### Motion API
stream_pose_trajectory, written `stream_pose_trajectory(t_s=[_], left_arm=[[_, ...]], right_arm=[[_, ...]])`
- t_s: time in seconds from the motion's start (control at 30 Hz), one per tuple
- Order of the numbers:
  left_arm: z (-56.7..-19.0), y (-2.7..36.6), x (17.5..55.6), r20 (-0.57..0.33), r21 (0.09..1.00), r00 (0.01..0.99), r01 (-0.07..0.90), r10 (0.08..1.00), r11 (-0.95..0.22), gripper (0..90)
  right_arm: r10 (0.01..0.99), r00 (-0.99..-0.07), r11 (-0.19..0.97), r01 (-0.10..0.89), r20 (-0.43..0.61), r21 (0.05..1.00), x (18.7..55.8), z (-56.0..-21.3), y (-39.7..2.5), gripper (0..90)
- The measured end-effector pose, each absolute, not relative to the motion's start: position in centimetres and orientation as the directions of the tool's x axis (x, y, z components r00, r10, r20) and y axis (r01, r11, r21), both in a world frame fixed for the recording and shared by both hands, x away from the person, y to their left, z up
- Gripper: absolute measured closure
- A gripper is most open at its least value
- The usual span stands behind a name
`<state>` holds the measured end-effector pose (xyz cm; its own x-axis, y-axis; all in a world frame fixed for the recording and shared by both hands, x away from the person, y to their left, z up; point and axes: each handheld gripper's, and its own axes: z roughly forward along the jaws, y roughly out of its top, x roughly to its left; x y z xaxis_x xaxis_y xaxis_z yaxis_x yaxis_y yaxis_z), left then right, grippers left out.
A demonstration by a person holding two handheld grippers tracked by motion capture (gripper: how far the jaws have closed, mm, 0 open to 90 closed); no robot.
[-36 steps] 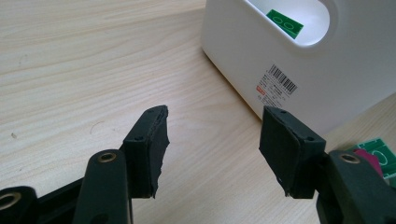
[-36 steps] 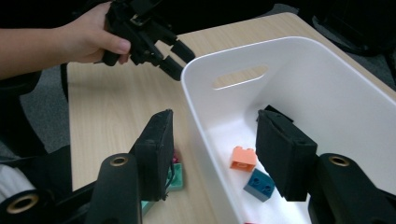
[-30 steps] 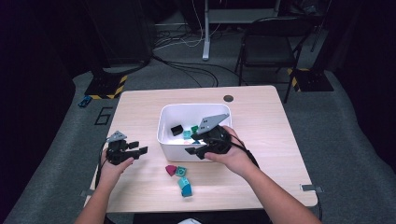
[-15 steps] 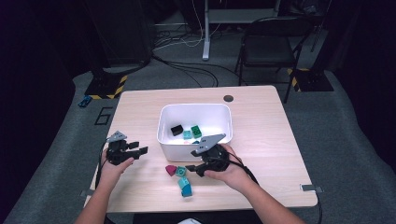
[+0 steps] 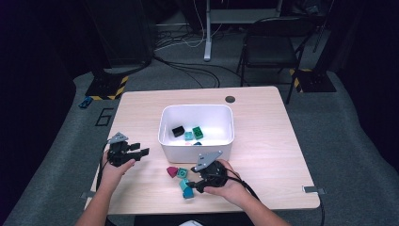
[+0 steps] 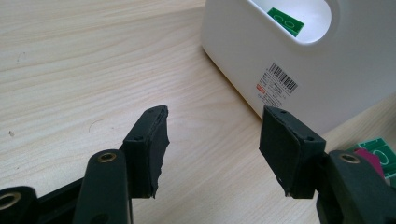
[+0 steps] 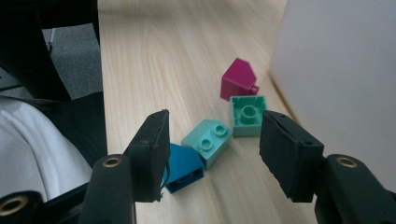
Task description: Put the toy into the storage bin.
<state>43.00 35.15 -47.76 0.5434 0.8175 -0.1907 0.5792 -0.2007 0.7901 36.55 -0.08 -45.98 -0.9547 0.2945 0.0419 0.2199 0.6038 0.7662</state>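
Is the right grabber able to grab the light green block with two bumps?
Probably yes. The right gripper has its jaws open, and the light green block lies on the table just ahead between them. The blue block touches one side of it, so that one might get nudged.

The high view looks forward and down from afar on the pale wooden desk point(image 5: 263, 141), while 2 close tong-mounted views skim it, sharing the white plastic bin point(image 6: 280, 60).
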Motion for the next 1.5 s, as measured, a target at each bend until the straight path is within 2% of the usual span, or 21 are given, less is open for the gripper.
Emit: stream_pose_trajectory(t_s=[0.47,0.87,1.5], left_arm=[[-47.8,35.1,43.0,-0.19,0.789,0.543,0.58,0.818,-0.202,41.6],[-47.8,35.1,43.0,-0.192,0.795,0.539,0.575,0.82,-0.192,41.6],[-47.9,35.1,43.0,-0.191,0.795,0.539,0.575,0.82,-0.193,41.6]], right_arm=[[0.289,-0.956,0.632,0.233,0.055,0.739,35.7,-49.3,1.1,37.0],[0.275,-0.96,0.667,0.231,0.054,0.709,35.5,-50.6,1.7,37.6],[0.328,-0.943,0.681,0.275,0.052,0.679,36.2,-51.1,0.2,54.0]])
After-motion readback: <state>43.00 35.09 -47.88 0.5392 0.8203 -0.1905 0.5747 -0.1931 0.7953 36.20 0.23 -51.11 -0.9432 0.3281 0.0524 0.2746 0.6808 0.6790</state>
